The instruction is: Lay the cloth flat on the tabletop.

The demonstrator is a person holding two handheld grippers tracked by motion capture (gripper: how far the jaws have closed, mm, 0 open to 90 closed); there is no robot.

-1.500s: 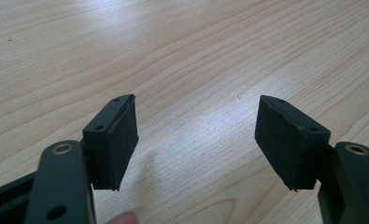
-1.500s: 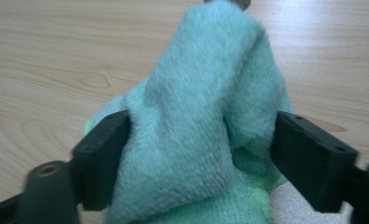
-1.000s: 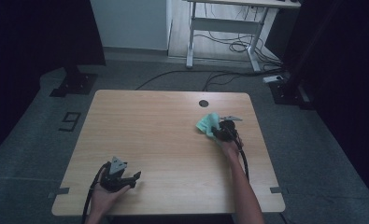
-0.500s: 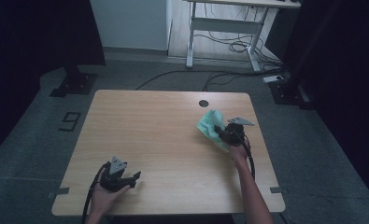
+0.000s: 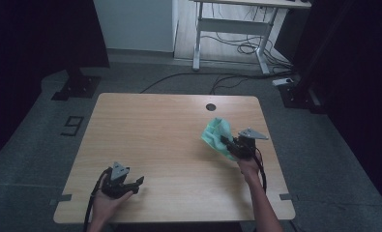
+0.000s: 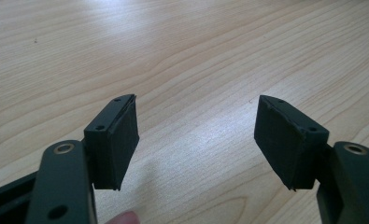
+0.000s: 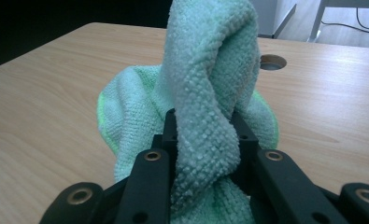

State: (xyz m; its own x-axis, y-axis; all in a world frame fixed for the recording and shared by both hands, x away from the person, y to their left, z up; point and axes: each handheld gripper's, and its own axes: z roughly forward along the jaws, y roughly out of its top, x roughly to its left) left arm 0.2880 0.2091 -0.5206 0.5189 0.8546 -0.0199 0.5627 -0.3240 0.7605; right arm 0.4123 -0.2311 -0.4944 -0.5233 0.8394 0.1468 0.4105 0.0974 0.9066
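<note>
A mint-green microfibre cloth (image 5: 215, 134) is bunched at the right side of the wooden table (image 5: 154, 125). My right gripper (image 5: 228, 145) is shut on it. In the right gripper view the cloth (image 7: 210, 84) is pinched in a thick fold between the black jaws of that gripper (image 7: 203, 140) and rises above them. The rest drapes down beyond, and I cannot tell whether it touches the table. My left gripper (image 5: 136, 184) rests near the table's front left corner, held by a hand. In its own view the left gripper (image 6: 196, 135) is open over bare wood.
A round cable hole (image 5: 210, 107) lies in the tabletop behind the cloth. Beyond the table stands a white desk frame (image 5: 227, 29) with cables on the floor. Black stand bases (image 5: 75, 84) sit on the floor to the left and right.
My right gripper has risen and drawn slightly toward the near right with the cloth in it. The left gripper has stayed put.
</note>
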